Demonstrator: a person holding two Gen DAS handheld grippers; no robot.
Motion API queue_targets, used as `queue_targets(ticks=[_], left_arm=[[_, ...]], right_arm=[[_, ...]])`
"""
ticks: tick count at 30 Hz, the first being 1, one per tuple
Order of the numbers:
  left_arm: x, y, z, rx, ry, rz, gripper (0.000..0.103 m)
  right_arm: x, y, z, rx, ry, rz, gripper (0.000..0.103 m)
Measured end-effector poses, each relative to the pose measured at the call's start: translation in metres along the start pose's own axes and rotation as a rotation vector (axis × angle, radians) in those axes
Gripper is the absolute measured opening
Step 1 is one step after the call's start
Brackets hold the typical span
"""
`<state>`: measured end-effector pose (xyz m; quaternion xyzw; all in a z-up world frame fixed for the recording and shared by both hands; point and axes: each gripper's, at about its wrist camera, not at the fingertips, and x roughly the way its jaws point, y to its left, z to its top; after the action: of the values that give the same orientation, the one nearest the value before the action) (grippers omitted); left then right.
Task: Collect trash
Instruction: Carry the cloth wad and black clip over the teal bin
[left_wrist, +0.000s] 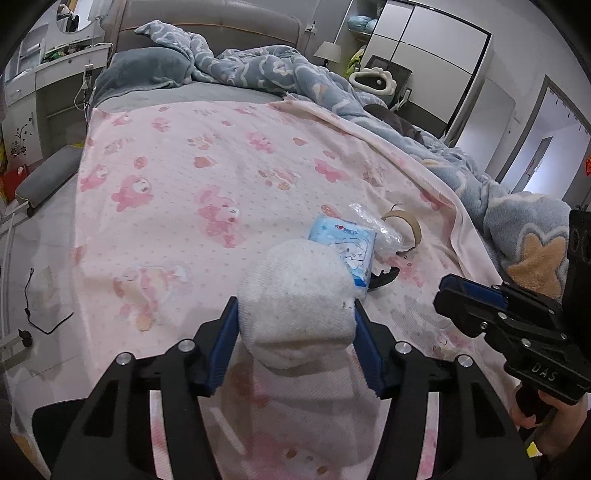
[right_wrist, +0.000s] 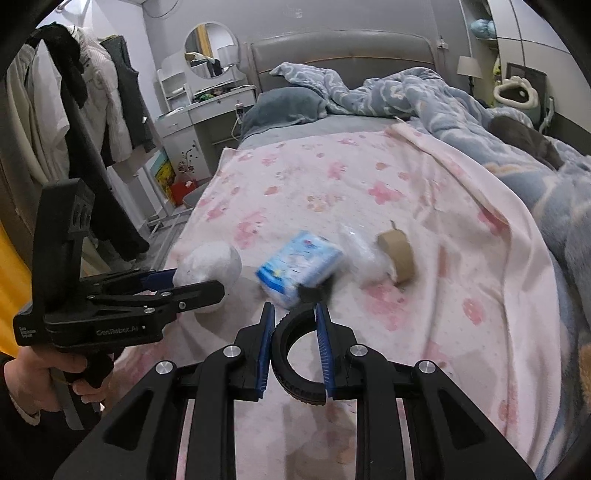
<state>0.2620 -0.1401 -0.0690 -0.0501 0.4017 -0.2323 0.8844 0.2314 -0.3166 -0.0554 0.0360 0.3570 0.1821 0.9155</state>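
On my left side, my left gripper (left_wrist: 295, 332) was clamped on a white sock (left_wrist: 295, 291), its blue pads (left_wrist: 225, 347) pressed against either side of the balled toe while the rest of the sock hung down toward me over the pink bear-print blanket (left_wrist: 184, 177). Just past the sock lay a blue-and-white tissue pack (left_wrist: 347, 247), touching or nearly touching it from that view, with a crumpled clear plastic wrapper (left_wrist: 380, 229) beside the pack and a brown cardboard tape roll (left_wrist: 406, 225) just to the right of that. Further right, my right gripper (right_wrist: 293, 350) was closed on a black rubber ring (right_wrist: 295, 369), one pad on each side of its curved band, held above the blanket near the pack's closer corner. In that view the pack was blurred. A rumpled blue quilt (right_wrist: 461, 110) was piled along the far right of the bed, well apart from the trash.
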Motion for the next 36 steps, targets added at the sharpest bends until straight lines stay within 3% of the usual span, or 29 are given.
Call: queue_targets(ticks=[8, 22, 29, 36], left_arm=[[-0.022, 0.021, -0.004, 0.023, 0.026, 0.049, 0.061], [-0.076, 0.102, -0.013, -0.023, 0.029, 0.176, 0.061], [-0.091, 0.139, -0.027, -0.045, 0.088, 0.236, 0.061], [-0.094, 0.172, -0.057, -0.057, 0.204, 0.257, 0.061]], right_arm=[[0.009, 0.033, 0.019, -0.025, -0.007, 0.036, 0.023], [0.047, 0.117, 0.051, -0.1, 0.007, 0.135, 0.023], [0.068, 0.163, 0.054, -0.136, 0.034, 0.193, 0.023], [0.085, 0.206, 0.056, -0.159, 0.056, 0.247, 0.023]])
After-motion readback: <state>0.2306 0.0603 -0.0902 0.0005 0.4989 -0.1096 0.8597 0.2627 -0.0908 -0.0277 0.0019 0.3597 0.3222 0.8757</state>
